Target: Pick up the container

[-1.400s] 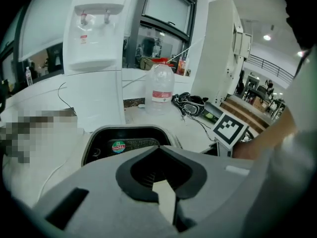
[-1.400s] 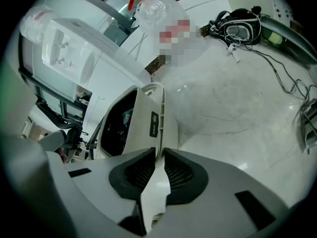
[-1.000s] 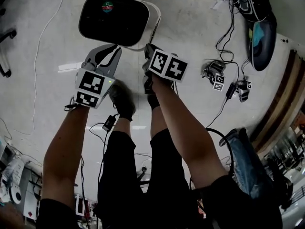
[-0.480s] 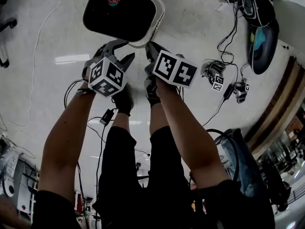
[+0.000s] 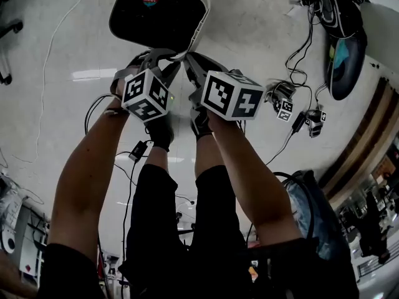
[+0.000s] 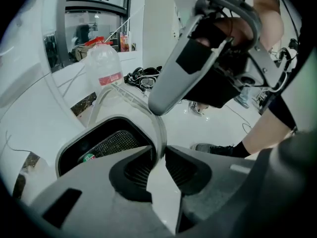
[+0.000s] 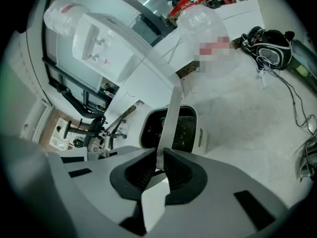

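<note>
Jaws of the left gripper (image 6: pixel 158 155) are closing on the container's thin, pale bail handle (image 6: pixel 157 128), whose strip runs between them with the pads about meeting it on both sides. The jaws of the right gripper (image 7: pixel 161 157) are clamped narrowly on the same handle, just beside the left pair near the top of its arch. The container (image 5: pixel 201 16), a white rounded bin with a dark inside and a mesh insert, lies on the pale floor (image 5: pixel 56 42) beyond the person's shoes (image 5: pixel 161 132), directly under both grippers. Whether it has left the floor I cannot tell. To lift well, I would let the left grip settle first. Then raise both grippers together and straight up, keeping them level so the handle does not twist or slide through the pads and the bin hangs flat. By count: one container, one handle, two grippers, two shoes, and two large water bottles (image 7: pixel 203 29), one of them upended on a dispenser (image 7: pixel 96 41).
</note>
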`<action>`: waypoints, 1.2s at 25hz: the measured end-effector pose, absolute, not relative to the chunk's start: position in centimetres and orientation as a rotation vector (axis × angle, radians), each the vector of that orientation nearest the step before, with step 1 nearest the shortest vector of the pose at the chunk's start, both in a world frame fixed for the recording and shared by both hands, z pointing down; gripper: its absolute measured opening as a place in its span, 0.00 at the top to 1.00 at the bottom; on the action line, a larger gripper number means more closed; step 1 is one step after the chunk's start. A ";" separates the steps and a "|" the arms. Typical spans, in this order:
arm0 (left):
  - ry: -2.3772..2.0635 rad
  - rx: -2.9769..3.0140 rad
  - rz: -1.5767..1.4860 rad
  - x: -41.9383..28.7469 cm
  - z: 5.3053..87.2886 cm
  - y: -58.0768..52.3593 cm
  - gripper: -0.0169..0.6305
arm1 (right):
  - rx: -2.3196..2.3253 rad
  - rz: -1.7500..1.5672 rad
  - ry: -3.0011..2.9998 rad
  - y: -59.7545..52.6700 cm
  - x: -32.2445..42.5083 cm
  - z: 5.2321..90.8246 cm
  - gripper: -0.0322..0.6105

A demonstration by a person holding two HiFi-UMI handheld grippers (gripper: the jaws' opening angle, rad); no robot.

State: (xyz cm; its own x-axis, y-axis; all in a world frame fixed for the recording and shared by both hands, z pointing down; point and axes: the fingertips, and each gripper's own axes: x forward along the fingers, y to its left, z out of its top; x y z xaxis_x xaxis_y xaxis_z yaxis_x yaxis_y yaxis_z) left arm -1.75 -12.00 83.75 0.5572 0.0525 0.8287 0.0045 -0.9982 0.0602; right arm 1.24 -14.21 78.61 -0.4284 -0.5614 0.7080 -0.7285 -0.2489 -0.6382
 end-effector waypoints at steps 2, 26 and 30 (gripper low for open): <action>0.069 2.729 1.416 -2.3 83.1 -12.3 0.84 | 1.572 1.745 -1.940 -15.1 1.4 77.3 0.89; -0.399 2.603 1.155 -6.0 77.3 -20.1 0.82 | 1.431 1.705 -2.177 -25.5 -2.6 73.2 0.89; -0.448 2.554 1.170 -5.7 77.0 -21.3 0.82 | 1.429 1.639 -2.205 -25.6 -1.7 72.3 0.89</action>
